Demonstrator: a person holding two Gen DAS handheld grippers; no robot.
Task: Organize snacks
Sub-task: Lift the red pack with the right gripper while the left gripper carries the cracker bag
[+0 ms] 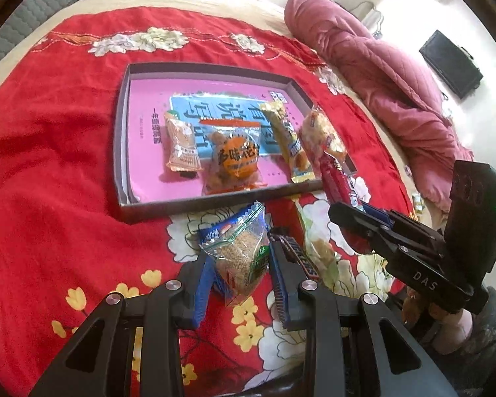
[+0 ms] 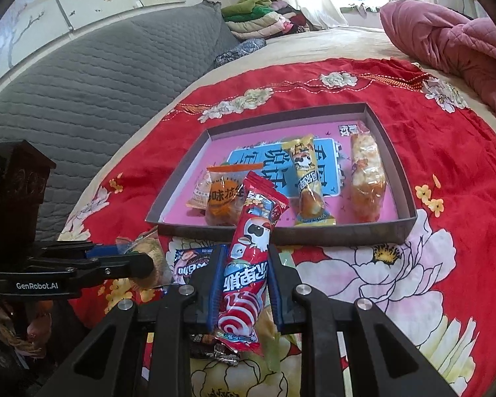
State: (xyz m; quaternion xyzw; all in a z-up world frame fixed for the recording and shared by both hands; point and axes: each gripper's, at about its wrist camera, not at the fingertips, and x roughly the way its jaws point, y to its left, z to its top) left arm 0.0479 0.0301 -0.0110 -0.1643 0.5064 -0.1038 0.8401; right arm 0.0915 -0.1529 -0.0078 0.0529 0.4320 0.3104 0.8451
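Observation:
A shallow grey box [image 1: 148, 213] [image 2: 403, 195] with a pink book inside lies on the red cloth and holds several snack packs. My left gripper [image 1: 238, 258] is shut on a clear pack of yellow crumbly snack [image 1: 241, 264], held just in front of the box's near wall. My right gripper [image 2: 244, 264] is shut on a long red snack packet [image 2: 248, 264], whose top points over the box's near edge. In the left wrist view that red packet [image 1: 334, 178] and the right gripper [image 1: 363, 218] sit at the box's right corner.
On the cloth under the grippers lie a blue pack [image 2: 191, 261], a dark chocolate bar [image 1: 297, 258] and a pale clear pack [image 1: 320, 248]. A pink quilt [image 1: 380, 76] is heaped on the right. A grey padded headboard [image 2: 82, 92] runs along the left.

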